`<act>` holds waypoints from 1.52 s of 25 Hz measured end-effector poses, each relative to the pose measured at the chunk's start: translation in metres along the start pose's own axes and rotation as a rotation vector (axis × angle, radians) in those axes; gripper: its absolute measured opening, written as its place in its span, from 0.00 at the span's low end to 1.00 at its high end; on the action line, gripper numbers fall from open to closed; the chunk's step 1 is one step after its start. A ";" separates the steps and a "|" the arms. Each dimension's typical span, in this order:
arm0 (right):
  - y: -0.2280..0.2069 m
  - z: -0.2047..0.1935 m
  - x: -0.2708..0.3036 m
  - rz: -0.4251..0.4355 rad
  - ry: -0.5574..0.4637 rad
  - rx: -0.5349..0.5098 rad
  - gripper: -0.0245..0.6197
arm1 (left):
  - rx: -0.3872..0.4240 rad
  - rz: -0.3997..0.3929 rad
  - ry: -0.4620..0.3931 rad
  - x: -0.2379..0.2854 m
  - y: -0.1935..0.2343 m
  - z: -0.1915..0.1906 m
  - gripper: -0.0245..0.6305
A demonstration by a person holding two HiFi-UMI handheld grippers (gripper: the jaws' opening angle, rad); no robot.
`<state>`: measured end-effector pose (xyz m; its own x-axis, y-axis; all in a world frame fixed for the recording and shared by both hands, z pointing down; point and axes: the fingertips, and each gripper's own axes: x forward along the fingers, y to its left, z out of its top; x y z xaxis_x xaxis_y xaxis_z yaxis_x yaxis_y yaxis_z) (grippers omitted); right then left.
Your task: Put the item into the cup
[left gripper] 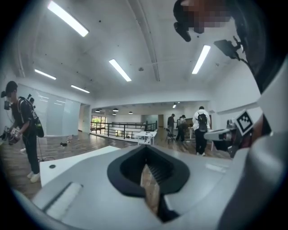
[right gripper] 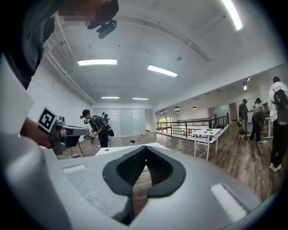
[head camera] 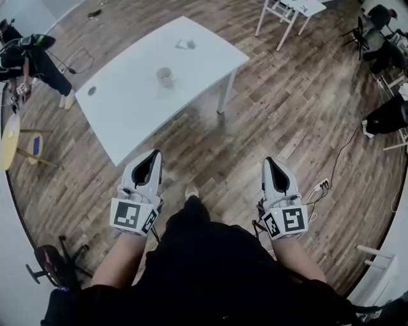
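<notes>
A white table point(head camera: 127, 95) stands on the wood floor ahead of me. On it sits a pale cup point(head camera: 165, 77), upright, and beyond that lies a small grey item point(head camera: 185, 44) near the far edge. My left gripper point(head camera: 155, 156) and right gripper point(head camera: 269, 162) are held low over the floor, short of the table and far from both objects. In the left gripper view the jaws point(left gripper: 145, 150) meet with nothing between them. The right gripper point(right gripper: 145, 150) also shows its jaws shut and empty.
A second white table point(head camera: 294, 9) stands at the far right. A person point(head camera: 35, 57) with equipment is at the left, beside a yellow stool point(head camera: 9, 141). A power strip with cable point(head camera: 322, 185) lies on the floor at right, and a dark tripod point(head camera: 54, 262) at lower left.
</notes>
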<state>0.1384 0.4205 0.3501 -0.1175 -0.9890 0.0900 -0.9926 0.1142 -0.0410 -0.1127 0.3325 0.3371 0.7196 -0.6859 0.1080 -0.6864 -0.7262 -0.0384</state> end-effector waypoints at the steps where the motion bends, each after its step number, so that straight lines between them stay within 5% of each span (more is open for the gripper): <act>1: 0.000 0.001 0.007 -0.003 0.007 0.001 0.04 | 0.005 -0.012 -0.008 0.009 0.005 0.004 0.04; 14: 0.009 0.024 0.155 -0.054 -0.036 0.001 0.04 | 0.002 -0.074 -0.048 0.097 0.118 0.025 0.04; 23: -0.018 0.021 0.200 -0.071 -0.035 0.020 0.04 | -0.006 -0.047 -0.056 0.137 0.156 0.028 0.04; 29: -0.043 0.015 0.275 0.022 -0.036 0.023 0.04 | 0.007 0.081 -0.039 0.166 0.197 0.025 0.04; 38: -0.078 0.031 0.423 0.278 0.012 -0.024 0.04 | -0.058 0.323 -0.015 0.237 0.251 0.036 0.04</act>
<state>0.1671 -0.0093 0.3604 -0.3857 -0.9182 0.0903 -0.9226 0.3834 -0.0421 -0.1110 -0.0142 0.3169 0.4647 -0.8814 0.0845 -0.8840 -0.4672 -0.0119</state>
